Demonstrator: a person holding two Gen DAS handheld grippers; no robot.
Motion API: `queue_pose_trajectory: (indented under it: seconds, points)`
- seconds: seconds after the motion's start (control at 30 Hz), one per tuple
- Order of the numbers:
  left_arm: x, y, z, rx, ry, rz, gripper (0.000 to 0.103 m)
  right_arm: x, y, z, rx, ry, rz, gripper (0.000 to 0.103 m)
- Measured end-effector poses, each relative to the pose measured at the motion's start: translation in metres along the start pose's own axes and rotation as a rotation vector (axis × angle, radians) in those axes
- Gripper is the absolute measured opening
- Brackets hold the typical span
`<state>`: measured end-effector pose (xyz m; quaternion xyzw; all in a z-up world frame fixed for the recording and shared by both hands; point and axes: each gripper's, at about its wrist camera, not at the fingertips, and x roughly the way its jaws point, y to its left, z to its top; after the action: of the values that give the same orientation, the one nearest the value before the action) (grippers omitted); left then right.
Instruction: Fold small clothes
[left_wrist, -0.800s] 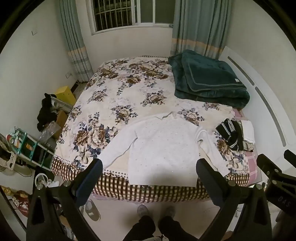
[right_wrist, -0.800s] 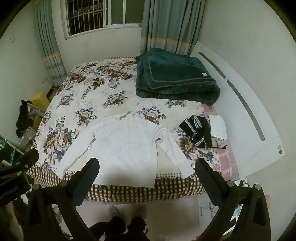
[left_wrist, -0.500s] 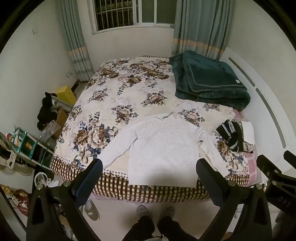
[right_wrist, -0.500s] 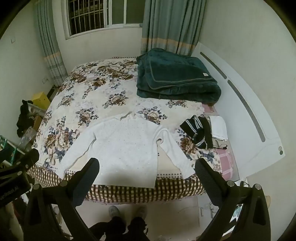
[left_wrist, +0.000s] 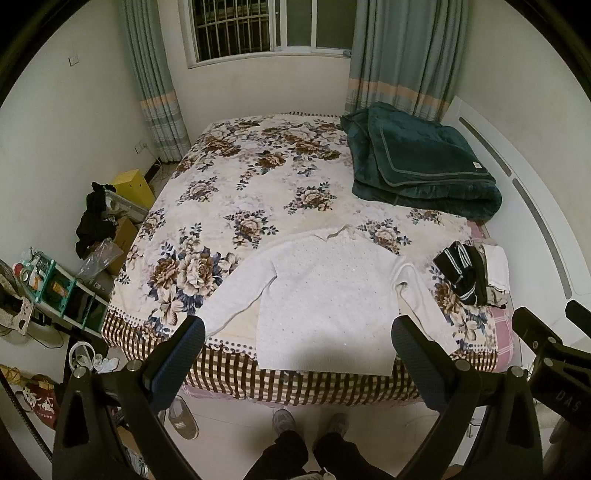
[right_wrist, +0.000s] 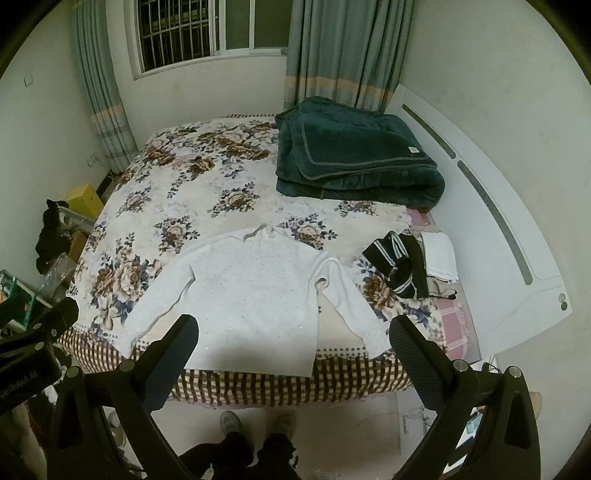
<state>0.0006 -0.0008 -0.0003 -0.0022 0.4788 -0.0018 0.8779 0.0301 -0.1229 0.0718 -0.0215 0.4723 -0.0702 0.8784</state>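
A small white long-sleeved sweater (left_wrist: 325, 295) (right_wrist: 251, 291) lies flat on the near part of the floral bed, sleeves spread to both sides and its hem at the bed's front edge. My left gripper (left_wrist: 297, 339) hangs high above the near edge, jaws wide open with nothing between them. My right gripper (right_wrist: 293, 336) is held the same way, open and empty, well above the sweater. A small pile of dark striped and white clothes (left_wrist: 469, 277) (right_wrist: 410, 264) sits at the bed's right side.
A folded dark green blanket (left_wrist: 417, 166) (right_wrist: 351, 155) lies at the far right of the bed (left_wrist: 236, 173). A white headboard (right_wrist: 491, 206) runs along the right. Shelves, boxes and shoes (left_wrist: 55, 291) crowd the floor on the left. A person's feet (left_wrist: 306, 424) stand before the bed.
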Motion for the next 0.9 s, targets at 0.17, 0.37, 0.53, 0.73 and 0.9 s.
queue_pose_trajectory:
  seconds: [0.17, 0.37, 0.53, 0.73, 0.9]
  points:
    - [-0.0001, 0.0065, 0.0045, -0.002, -0.002, 0.0, 0.103, -0.0016, 0.0007, 0.0019, 0.0, -0.001, 0.0, 0.103]
    - [0.0006, 0.0068, 0.0058, -0.001, -0.002, -0.001, 0.103, -0.0006, -0.0024, 0.0006, 0.0, -0.002, 0.002, 0.103]
    - [-0.0001, 0.0076, 0.0055, -0.001, -0.005, 0.0, 0.103, 0.0001, -0.0046, -0.0008, -0.001, -0.003, 0.002, 0.103]
    - [0.0023, 0.0098, 0.0052, -0.003, -0.005, 0.0, 0.103, -0.0031, 0.0009, 0.0029, 0.002, -0.004, 0.003, 0.103]
    - [0.002, 0.0096, 0.005, -0.004, -0.007, -0.001, 0.103, -0.0029, -0.0004, 0.0024, 0.0, -0.005, 0.004, 0.103]
